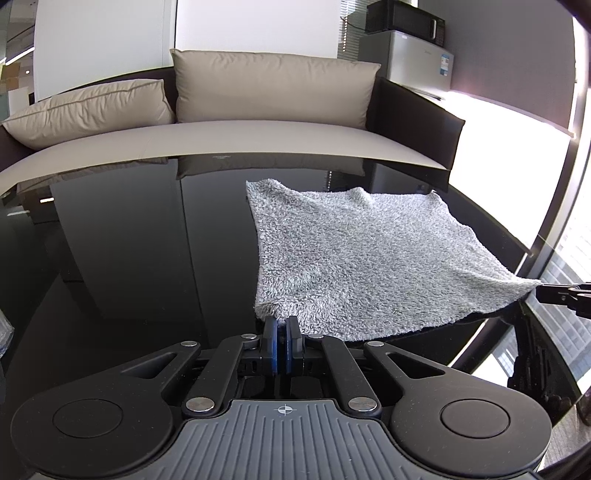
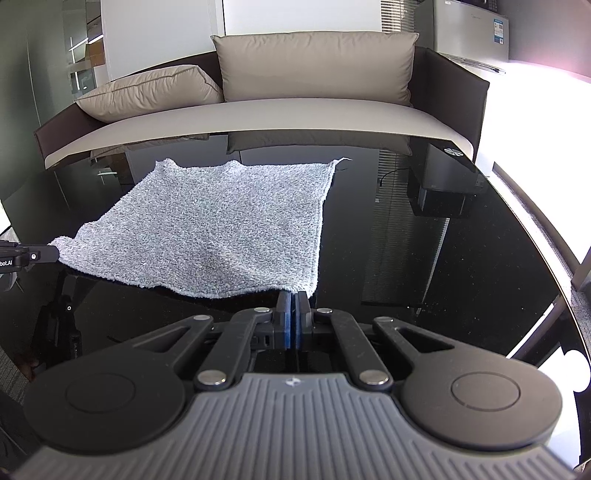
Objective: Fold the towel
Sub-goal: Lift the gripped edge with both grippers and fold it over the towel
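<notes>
Left gripper and right gripper are each clamped tight on a near corner of the grey towel, lifting that edge for folding; the far half lies on the black glossy table before the sofa

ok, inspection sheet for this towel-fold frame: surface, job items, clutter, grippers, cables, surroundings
Surface: glossy black table, strongly reflective.
Job's things: grey fluffy towel spread open, near edge lifted off the table at both near corners.
Clutter: black box at the table's far right corner.
Grippers: left gripper shut on the towel's near left corner; right gripper shut on its near right corner.
Cables: nothing seen on the table; one thin cable shows only as a reflection beside the box.
Surroundings: beige sofa with two cushions behind the table; silver fridge with a microwave on top; bright window at right.
</notes>
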The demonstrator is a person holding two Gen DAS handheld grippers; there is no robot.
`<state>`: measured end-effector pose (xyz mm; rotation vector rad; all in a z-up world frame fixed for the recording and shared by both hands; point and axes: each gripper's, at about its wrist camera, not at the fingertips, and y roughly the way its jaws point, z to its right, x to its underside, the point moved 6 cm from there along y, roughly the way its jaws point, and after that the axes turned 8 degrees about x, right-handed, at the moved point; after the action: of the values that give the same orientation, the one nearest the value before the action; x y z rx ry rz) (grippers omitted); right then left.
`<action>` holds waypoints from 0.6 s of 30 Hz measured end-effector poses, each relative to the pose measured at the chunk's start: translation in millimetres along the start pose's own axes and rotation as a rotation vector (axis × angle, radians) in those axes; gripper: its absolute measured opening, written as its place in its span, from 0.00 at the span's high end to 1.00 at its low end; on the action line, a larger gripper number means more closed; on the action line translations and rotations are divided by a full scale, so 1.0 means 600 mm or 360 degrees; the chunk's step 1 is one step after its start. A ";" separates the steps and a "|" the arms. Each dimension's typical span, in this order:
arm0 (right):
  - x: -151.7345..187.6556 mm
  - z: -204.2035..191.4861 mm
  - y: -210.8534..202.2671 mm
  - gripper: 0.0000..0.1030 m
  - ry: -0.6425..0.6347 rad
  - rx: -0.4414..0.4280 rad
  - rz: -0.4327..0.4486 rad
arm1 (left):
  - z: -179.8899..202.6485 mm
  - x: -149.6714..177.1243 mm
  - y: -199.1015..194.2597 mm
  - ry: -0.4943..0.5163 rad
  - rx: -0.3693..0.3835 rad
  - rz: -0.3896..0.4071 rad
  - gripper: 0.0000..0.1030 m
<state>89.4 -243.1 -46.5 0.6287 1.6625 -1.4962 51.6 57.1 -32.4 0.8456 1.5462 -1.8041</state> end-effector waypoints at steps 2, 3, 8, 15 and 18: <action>-0.004 -0.001 -0.006 0.98 0.0003 -0.0009 0.0032 | 0.001 -0.004 -0.006 -0.0004 0.0016 0.0030 0.96; -0.007 -0.002 -0.010 0.98 0.0006 -0.0015 0.0055 | 0.001 -0.007 -0.010 -0.0004 0.0017 0.0048 0.96; -0.017 -0.004 -0.026 0.98 0.0021 -0.0029 0.0126 | 0.002 -0.013 -0.022 0.0015 0.0006 0.0088 0.96; -0.015 -0.005 -0.049 0.98 0.0038 -0.0043 0.0158 | 0.001 -0.010 -0.035 0.0004 0.0001 0.0092 0.96; -0.014 -0.007 -0.068 0.98 0.0047 -0.0062 0.0192 | 0.004 -0.006 -0.050 -0.0005 0.0008 0.0104 0.96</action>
<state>60.7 -245.1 -15.9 0.7200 1.6426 -1.3716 29.9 58.9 -11.1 0.8850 1.4957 -1.7623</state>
